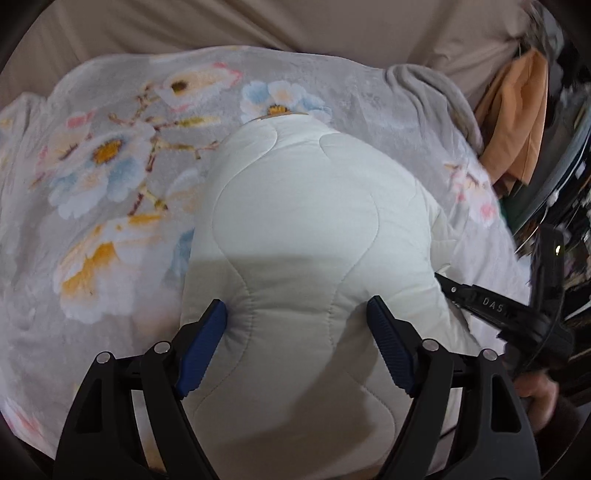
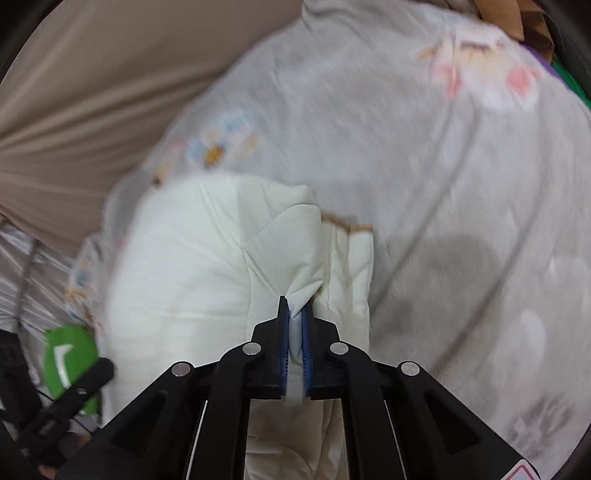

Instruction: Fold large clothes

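A white quilted padded garment [image 1: 299, 221] lies folded lengthwise on a grey floral blanket [image 1: 110, 166]. My left gripper [image 1: 297, 314] is open, its blue pads pressed down on either side of the garment's near end. My right gripper [image 2: 294, 314] is shut on a fold of the white garment [image 2: 207, 266], pinching its cloth between the blue pads. The right gripper also shows at the right edge of the left wrist view [image 1: 491, 306], beside the garment.
The floral blanket [image 2: 443, 166] covers a bed with a beige sheet [image 1: 258, 26] beyond. Orange cloth [image 1: 517, 118] lies at the far right edge. A green object [image 2: 68, 354] sits at the lower left of the right wrist view.
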Demonstrator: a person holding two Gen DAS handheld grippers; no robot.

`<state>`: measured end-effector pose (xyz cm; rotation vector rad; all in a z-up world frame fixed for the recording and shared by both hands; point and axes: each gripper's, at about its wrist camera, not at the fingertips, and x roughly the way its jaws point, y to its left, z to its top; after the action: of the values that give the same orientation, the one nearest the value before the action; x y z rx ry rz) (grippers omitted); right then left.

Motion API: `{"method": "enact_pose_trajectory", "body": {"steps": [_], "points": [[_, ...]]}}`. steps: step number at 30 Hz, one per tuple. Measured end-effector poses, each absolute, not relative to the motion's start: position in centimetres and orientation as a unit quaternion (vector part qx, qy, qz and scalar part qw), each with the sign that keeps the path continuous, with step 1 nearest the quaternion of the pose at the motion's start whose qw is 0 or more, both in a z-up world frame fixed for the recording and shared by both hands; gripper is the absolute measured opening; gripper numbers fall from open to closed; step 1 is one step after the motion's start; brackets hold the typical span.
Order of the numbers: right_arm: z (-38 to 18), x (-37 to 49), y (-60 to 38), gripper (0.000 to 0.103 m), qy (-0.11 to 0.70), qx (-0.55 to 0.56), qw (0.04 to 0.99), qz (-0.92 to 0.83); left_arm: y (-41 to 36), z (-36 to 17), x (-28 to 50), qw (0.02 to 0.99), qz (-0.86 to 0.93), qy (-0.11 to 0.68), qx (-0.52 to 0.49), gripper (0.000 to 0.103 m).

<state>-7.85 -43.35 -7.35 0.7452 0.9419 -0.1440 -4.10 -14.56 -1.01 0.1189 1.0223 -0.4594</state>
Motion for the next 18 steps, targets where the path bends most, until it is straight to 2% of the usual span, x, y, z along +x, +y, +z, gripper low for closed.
{"method": "enact_pose_trajectory", "body": {"steps": [2, 6, 10, 13, 16, 18], "points": [[-5.7, -7.6, -42.8, 0.006, 0.451, 0.322, 0.827, -0.089, -15.2, -1.8, -4.1, 0.844, -0.213, 0.484, 0.086, 0.08], [1.1, -10.2, -40.4, 0.006, 0.425, 0.212, 0.873, -0.112, -14.3, -2.4, -3.3, 0.839, -0.208, 0.499, 0.071, 0.081], [4.3, -13.5, -37.4, 0.007, 0.415, 0.2, 0.883, -0.088, -14.2, -2.1, -3.2, 0.835, -0.216, 0.5, 0.074, 0.081], [3.4, -15.0, -35.2, 0.007, 0.431, 0.214, 0.873, -0.079, -14.0, -1.8, -3.3, 0.832, -0.224, 0.502, 0.072, 0.081], [-0.4, -14.9, -34.4, 0.006, 0.473, 0.207, 0.851, -0.1, -13.7, -1.4, -3.3, 0.829, -0.232, 0.504, 0.066, 0.081], [-3.4, -14.8, -34.8, 0.0, 0.495, 0.21, 0.836, -0.112, -13.5, -0.8, -3.6, 0.829, -0.241, 0.502, 0.06, 0.079]]}}
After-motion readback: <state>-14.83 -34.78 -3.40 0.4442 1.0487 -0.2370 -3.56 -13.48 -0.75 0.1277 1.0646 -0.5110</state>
